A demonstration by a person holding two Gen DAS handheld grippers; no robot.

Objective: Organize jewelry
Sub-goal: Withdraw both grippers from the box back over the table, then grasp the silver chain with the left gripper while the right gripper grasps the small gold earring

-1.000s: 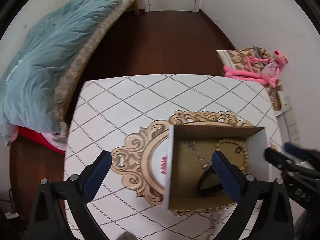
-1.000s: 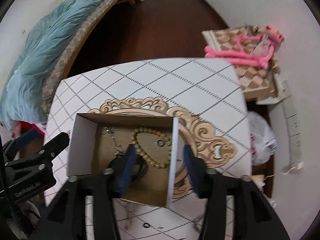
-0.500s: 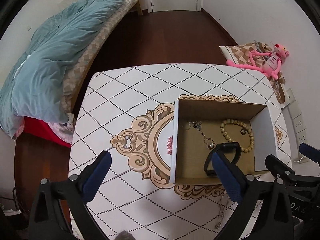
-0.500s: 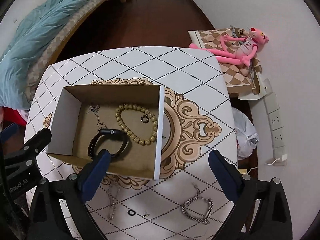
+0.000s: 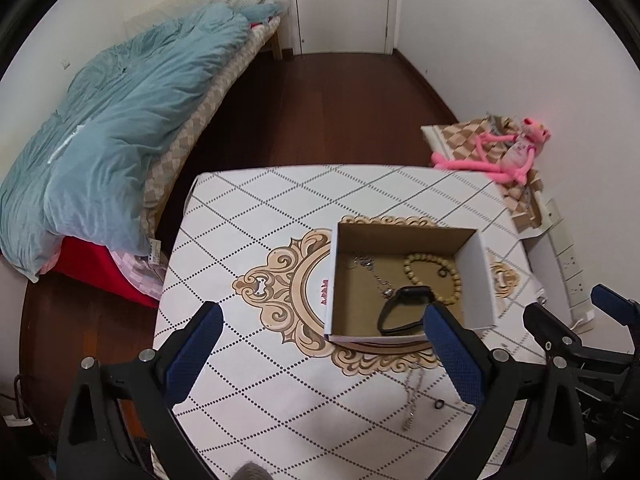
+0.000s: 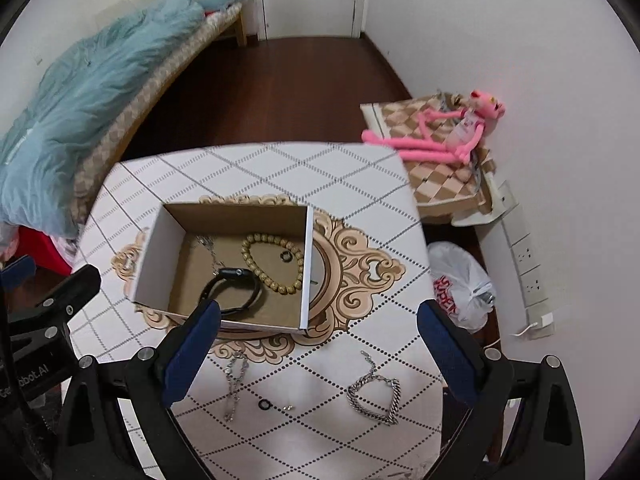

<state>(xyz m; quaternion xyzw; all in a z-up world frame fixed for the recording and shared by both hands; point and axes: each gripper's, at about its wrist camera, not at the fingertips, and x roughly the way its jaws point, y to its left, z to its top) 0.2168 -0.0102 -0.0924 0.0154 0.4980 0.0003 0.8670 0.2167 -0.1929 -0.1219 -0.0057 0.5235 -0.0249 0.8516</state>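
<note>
the right gripper (image 6: 318,354) hung above the near edge of the table (image 6: 352,184) with its blue-padded fingers (image 6: 191,354) spread wide and nothing between them. just ahead of its left finger sat an open cardboard box (image 6: 304,268), and inside lay a black wristband (image 6: 232,290) nearest the tool, a wooden bead bracelet (image 6: 272,264) beyond it with a small dark ring (image 6: 286,256) inside its loop, and a thin silver necklace (image 6: 210,246) toward the far left corner. below and between the fingers, on the tablecloth, lay a thin silver chain (image 6: 234,384), a small black ring (image 6: 264,404), a tiny pale piece that may have been an earring (image 6: 288,407), and a chunky curb-link bracelet (image 6: 376,394) closer to the right finger.

the left gripper (image 5: 320,354) was likewise released, its fingers (image 5: 194,352) wide apart and holding nothing, hovering over the table to the left of the box (image 5: 332,280). its right finger overlapped the box's near right corner in view, just by the wristband (image 5: 404,310). the bead bracelet (image 5: 432,280) and necklace (image 5: 374,276) lay further ahead in the box, and a chain (image 5: 412,400) and black ring (image 5: 439,404) rested on the cloth beside that finger. the right gripper (image 5: 576,320) showed at the far right.

a blue duvet (image 6: 80,96) lay on a bed off to the left, a pink plush toy (image 6: 444,132) off to the right.
</note>
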